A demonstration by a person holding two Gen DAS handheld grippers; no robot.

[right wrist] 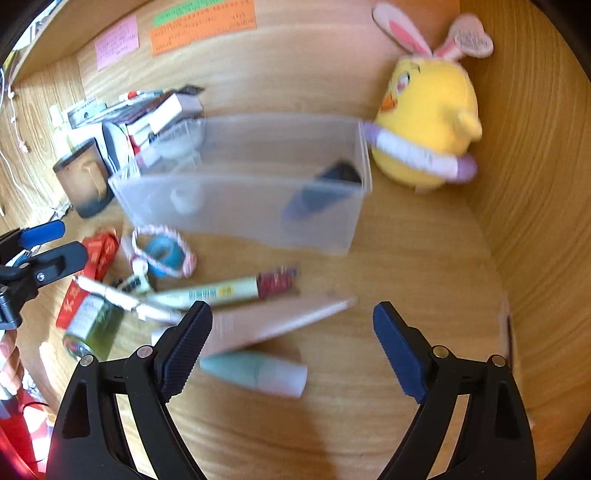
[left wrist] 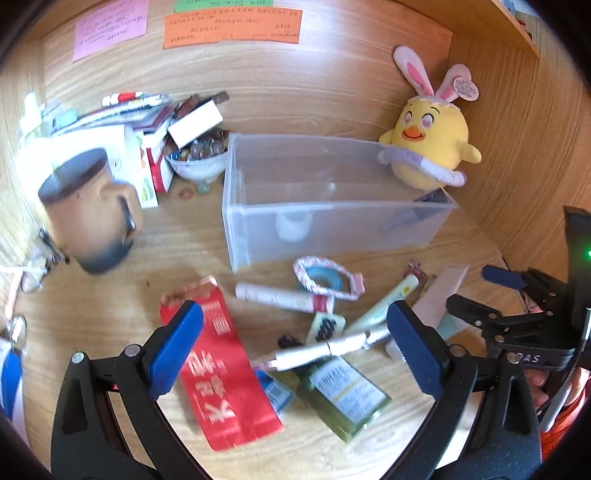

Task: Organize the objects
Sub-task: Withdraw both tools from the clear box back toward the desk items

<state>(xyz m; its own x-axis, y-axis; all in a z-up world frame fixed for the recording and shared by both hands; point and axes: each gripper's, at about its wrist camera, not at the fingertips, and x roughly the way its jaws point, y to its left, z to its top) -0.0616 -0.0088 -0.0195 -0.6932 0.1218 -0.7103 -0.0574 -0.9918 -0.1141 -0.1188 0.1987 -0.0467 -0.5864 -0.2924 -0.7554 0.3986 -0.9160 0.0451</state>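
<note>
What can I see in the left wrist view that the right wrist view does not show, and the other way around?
Only the left wrist view shows the bowl of marbles. Only the right wrist view shows the whole teal tube lying between the open right gripper. Both show the clear bin, the yellow chick toy, the green bottle and the open left gripper.

The setting was a home study desk: wooden alcove, sticky notes, plush chick, mug, stationery clutter.
</note>
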